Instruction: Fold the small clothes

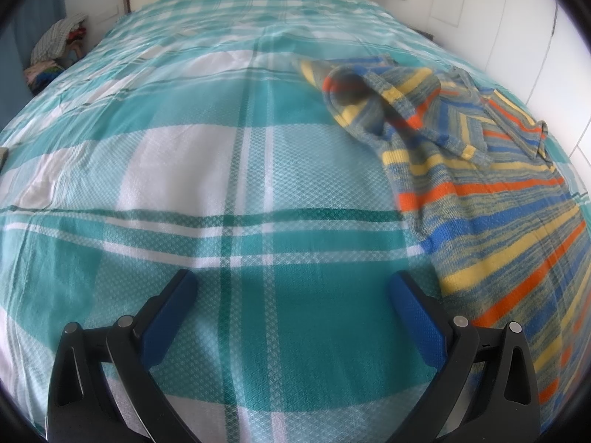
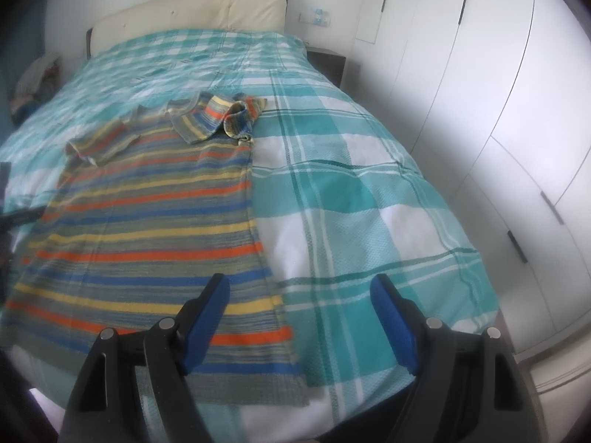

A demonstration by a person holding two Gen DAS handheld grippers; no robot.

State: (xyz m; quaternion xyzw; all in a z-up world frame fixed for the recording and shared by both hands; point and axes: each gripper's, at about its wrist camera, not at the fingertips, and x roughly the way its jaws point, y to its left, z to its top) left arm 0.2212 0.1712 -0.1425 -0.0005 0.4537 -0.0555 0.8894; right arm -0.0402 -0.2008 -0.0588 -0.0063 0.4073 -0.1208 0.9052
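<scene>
So I'm looking down both wrist cams right now. In the left wrist view, my left gripper (image 1: 293, 282) is sitting at the bottom of the frame with its jaws spread wide, gripping nothing, just teal and white checked bedspread (image 1: 184, 170) showing between the blue pads. The striped shirt (image 1: 491, 199) is lying off to the right side of that frame, running from the lower right edge up toward the middle right, with the right finger's tip just beside its near hem. Can't tell if it's actually touching the fabric.

In the right wrist view, my right gripper (image 2: 299, 288) is also hanging open at the bottom of the frame, nothing pinched. The left finger is sitting over the shirt's lower right corner, and the shirt's right edge is running between the two fingers, so the right finger is hovering over bare bedspread. The shirt is filling the left half of this frame, spread mostly flat, orange, yellow and blue stripes going across.

Further up, the collar end is looking bunched, with one sleeve (image 2: 243, 118) folded in over the top near the upper middle, and the other sleeve (image 2: 103, 144) sticking out to the left.

Past that, the bed's cream headboard (image 2: 192, 14) is sitting at the top, white wardrobe doors (image 2: 498, 92) are filling the right side, and a pile of clothes (image 1: 59, 55) is sitting at the upper left of the left view.
</scene>
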